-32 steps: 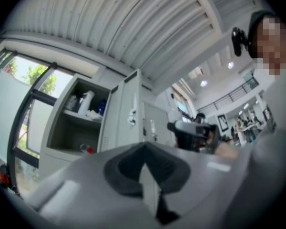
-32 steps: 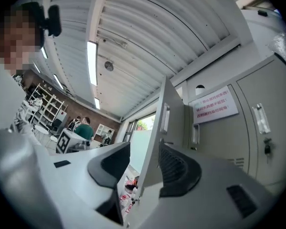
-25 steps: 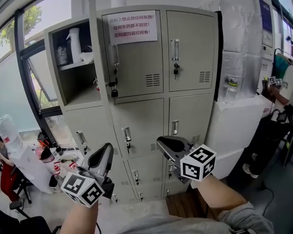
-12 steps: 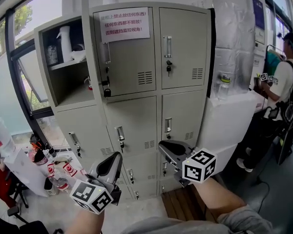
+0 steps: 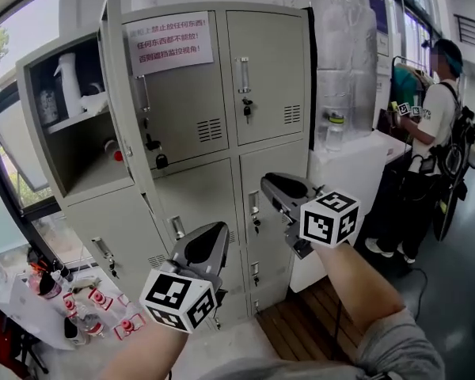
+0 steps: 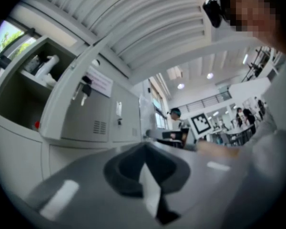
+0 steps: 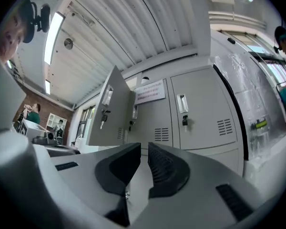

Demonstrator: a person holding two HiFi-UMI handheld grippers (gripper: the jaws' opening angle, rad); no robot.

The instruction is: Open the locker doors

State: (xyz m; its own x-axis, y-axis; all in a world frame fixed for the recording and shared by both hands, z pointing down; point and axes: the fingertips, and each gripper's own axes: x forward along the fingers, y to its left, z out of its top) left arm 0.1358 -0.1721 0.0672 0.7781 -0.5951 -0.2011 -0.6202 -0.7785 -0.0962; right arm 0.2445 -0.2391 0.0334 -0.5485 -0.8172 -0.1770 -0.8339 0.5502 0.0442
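The grey locker bank [image 5: 214,180] stands ahead of me. Its top-left door [image 5: 117,101] hangs open and shows a white spray bottle [image 5: 70,76] on the shelf inside. The middle top door [image 5: 174,93] bears a red-lettered notice and has keys hanging at its handle; it and the top-right door [image 5: 267,70] are closed, as are the doors below. My left gripper [image 5: 218,229] is shut and empty, held low in front of the middle row. My right gripper [image 5: 267,182], jaws nearly together with nothing between, points at the right column. The open door [image 7: 112,113] and the closed top-right door [image 7: 200,109] also show in the right gripper view.
A tall white unit wrapped in plastic [image 5: 344,70] stands against the locker's right side, with a white counter [image 5: 364,169] and a bottle [image 5: 335,129] below it. A person [image 5: 439,125] stands at the far right. Bottles [image 5: 103,299] lie on the floor at left. A wooden pallet [image 5: 301,323] lies underfoot.
The view has swung so that the locker sits further left and closer. Both grippers have risen toward the middle row of doors. Their jaws stay as they were.
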